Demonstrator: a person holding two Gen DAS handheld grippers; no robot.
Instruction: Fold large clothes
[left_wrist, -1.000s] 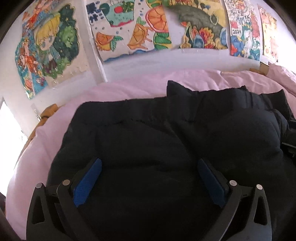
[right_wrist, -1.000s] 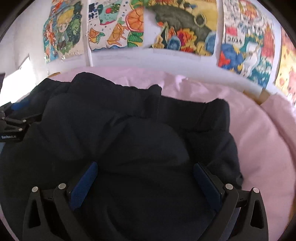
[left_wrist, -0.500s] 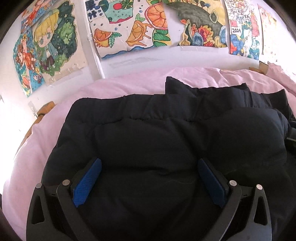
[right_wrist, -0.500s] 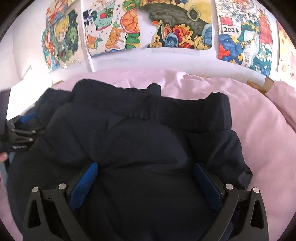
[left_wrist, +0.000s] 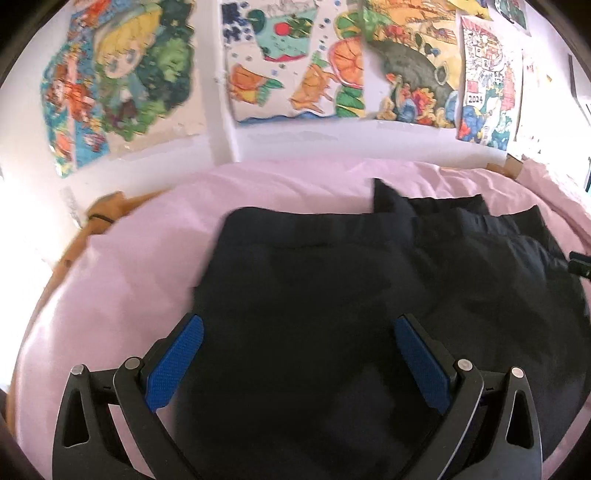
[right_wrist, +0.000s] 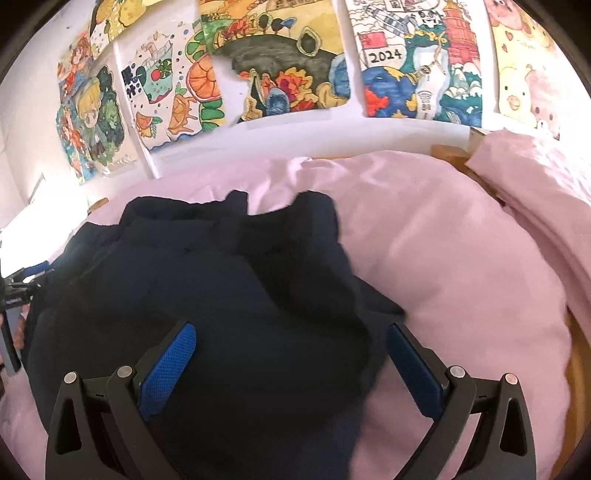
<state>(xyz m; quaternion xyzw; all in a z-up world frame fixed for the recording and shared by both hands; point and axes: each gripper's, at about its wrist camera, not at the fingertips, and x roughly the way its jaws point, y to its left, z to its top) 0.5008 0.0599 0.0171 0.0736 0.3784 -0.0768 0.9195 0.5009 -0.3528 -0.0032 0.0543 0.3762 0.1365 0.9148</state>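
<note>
A large black padded jacket lies bunched and folded over on a pink bed sheet. It also shows in the right wrist view. My left gripper is open and empty, its blue pads spread wide over the jacket's near left part. My right gripper is open and empty over the jacket's near right part. The right gripper's tip shows at the right edge of the left wrist view. The left gripper shows at the left edge of the right wrist view.
A white wall with several colourful drawings stands behind the bed. A pink pillow or folded bedding lies at the far right. The wooden bed frame shows at the far left edge of the bed.
Both grippers have pulled back and up from the jacket, so more pink sheet shows around it. Both stay open. The jacket lies more compact.
</note>
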